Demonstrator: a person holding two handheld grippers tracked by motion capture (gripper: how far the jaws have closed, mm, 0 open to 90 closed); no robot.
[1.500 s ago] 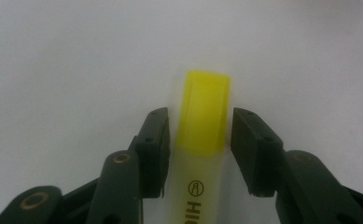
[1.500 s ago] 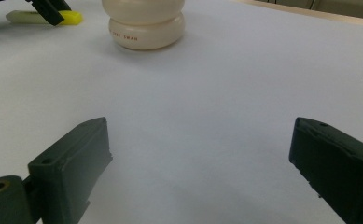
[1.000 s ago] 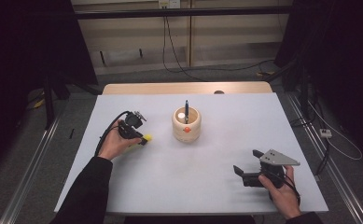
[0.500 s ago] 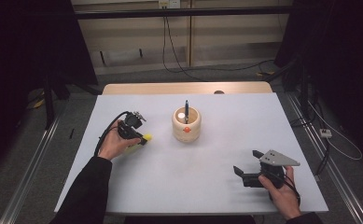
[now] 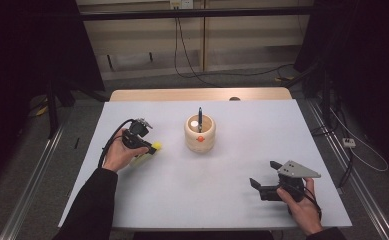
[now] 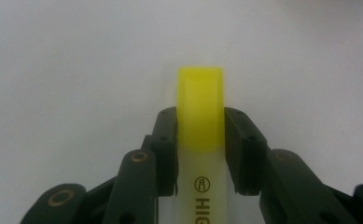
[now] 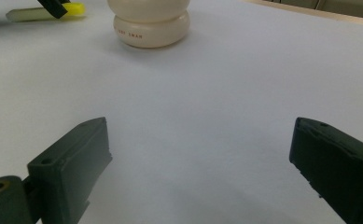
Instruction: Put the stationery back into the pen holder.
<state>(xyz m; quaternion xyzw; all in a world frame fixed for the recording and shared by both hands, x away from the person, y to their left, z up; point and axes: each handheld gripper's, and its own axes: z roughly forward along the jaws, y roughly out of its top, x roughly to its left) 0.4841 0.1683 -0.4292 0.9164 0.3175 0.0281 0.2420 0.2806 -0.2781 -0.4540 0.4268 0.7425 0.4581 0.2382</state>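
Nothing has moved; left gripper (image 6: 200,140) hides highlighter's (image 6: 200,107) lower barrel.

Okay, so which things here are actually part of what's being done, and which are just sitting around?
In use, likely:
yellow highlighter, clamped in the left gripper
wooden pen pot, already holding a dark pen

Idle:
right gripper, jaws wide apart over bare table
cables on the floor beyond

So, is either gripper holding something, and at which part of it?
The left gripper holds a yellow highlighter, jaws clamped at the join of cap and barrel. The right gripper is open, holding nothing.
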